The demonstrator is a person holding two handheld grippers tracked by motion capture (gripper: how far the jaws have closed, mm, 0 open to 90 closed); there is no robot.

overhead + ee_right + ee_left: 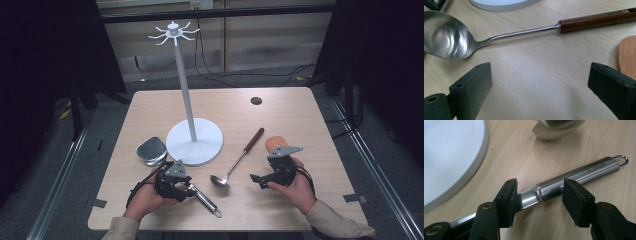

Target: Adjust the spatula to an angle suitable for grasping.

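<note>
Left tool [539, 200] straddles steel spatula handle [579, 173], jaws narrow, untouching; white stand base [194, 141] far, ladle [235, 162] right; handle points near-right.

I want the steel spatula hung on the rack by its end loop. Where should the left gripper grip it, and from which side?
Probably on the round steel handle, from above, jaws across its width. The spatula lies flat on the table, so only its sides are free. The left gripper already straddles it, open. Leave the end loop clear.
</note>
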